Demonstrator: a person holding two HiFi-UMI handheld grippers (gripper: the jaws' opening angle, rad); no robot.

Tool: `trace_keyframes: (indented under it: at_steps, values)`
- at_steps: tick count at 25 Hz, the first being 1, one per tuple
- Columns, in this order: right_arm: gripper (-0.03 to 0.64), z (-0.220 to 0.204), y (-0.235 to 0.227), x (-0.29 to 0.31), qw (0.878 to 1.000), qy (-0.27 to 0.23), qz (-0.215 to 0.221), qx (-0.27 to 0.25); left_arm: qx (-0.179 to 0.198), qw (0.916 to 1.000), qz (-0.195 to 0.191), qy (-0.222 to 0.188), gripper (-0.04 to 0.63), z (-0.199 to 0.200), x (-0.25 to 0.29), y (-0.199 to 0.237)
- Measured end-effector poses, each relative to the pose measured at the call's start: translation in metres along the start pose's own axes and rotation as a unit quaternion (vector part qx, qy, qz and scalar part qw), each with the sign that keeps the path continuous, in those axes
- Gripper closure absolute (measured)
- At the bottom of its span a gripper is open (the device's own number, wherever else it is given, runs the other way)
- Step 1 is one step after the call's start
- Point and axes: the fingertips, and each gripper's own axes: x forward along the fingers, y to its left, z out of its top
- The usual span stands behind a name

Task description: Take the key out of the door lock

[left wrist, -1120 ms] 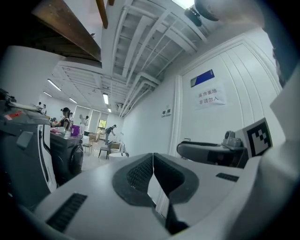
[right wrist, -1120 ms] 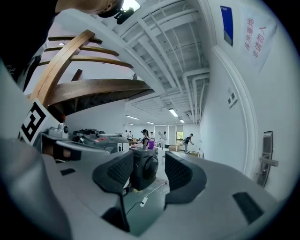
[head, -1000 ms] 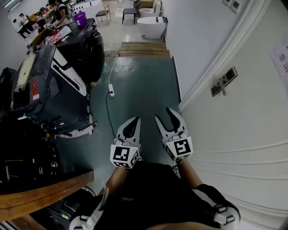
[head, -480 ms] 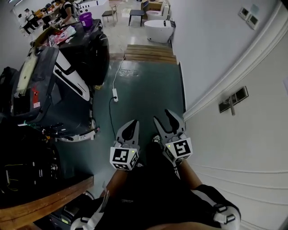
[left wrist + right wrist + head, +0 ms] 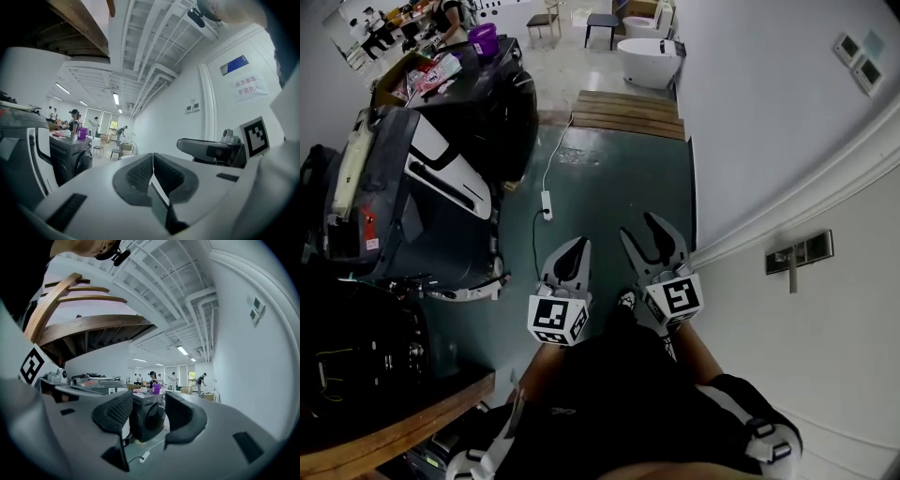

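In the head view a metal lock plate [image 5: 800, 253] sits on the white door [image 5: 825, 356] at the right, and a thin metal piece [image 5: 791, 279] sticks out of it; I cannot tell whether that is the key. Both grippers hang side by side above the teal floor, well left of the plate. My left gripper [image 5: 574, 253] is shut with nothing in it, and its pads [image 5: 140, 173] press together in the left gripper view. My right gripper [image 5: 639, 229] is open and empty, with a wide gap between its pads [image 5: 115, 411]. Neither gripper view shows the lock.
Dark appliances [image 5: 441, 178] crowd the left side. A power strip [image 5: 547, 202] with its cable lies on the teal floor [image 5: 619, 187]. Beyond are a wooden step [image 5: 628, 112] and a white tub [image 5: 649, 61]. A wooden beam [image 5: 394, 417] crosses the lower left. Wall switches [image 5: 858, 61] sit upper right.
The head view has swung, so the lock plate now sits lower and further right in the picture. The two grippers keep their places side by side, left shut and right open.
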Motion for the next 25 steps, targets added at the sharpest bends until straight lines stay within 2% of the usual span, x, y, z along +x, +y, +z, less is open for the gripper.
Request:
trace_keyframes:
  at_steps: [6,13,20,23,25]
  values:
    - [0.393,-0.001,-0.078,0.033,1.0,-0.01,0.001,0.003,0.002,0.9999,0.002,0.013,0.571,0.002,0.085,-0.005]
    - [0.393,-0.031,-0.159,0.048,1.0,0.013,-0.023,0.014,0.014,0.9988,-0.033,0.035,0.571,-0.006,0.175,-0.032]
    - [0.397,-0.04,-0.226,0.05,0.998,0.0,-0.061,0.036,0.024,0.996,-0.068,0.053,0.571,-0.014,0.236,-0.056]
    - [0.396,-0.047,-0.249,0.054,0.995,0.023,-0.076,0.058,0.025,0.9947,-0.083,0.055,0.571,-0.016,0.263,-0.061]
    - [0.396,-0.054,-0.265,0.058,0.994,0.031,-0.09,0.053,0.024,0.9935,-0.096,0.056,0.571,-0.019,0.283,-0.064]
